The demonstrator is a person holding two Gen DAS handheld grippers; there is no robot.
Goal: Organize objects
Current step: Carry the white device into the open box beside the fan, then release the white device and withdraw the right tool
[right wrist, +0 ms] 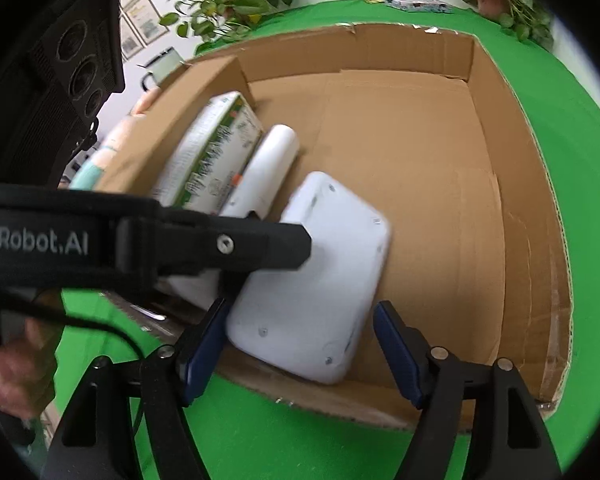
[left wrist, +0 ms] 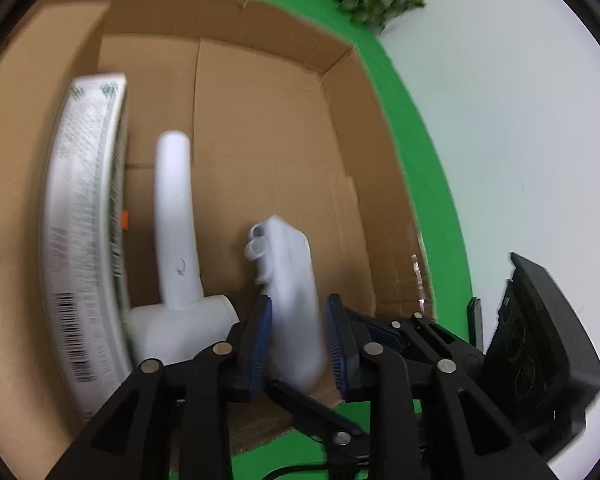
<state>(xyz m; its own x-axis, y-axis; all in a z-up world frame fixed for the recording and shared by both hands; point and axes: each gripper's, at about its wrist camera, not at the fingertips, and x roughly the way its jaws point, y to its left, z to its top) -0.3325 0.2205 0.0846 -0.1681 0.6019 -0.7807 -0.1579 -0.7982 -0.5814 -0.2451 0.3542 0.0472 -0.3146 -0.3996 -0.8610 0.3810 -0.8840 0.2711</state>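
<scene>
Here we hold the white device (left wrist: 296, 300) in the left gripper (left wrist: 298, 344), fingers clamped on it, inside the cardboard box (right wrist: 420, 56). Right gripper (right wrist: 300, 344) hangs wide, empty. Best lower it flat beside the hair dryer (left wrist: 176, 216).

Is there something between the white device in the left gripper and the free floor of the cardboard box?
Nothing visible. The white device, held by the left gripper, is already inside the cardboard box. The hair dryer and printed carton lie only on one side of it; the floor on its other side is bare.
</scene>
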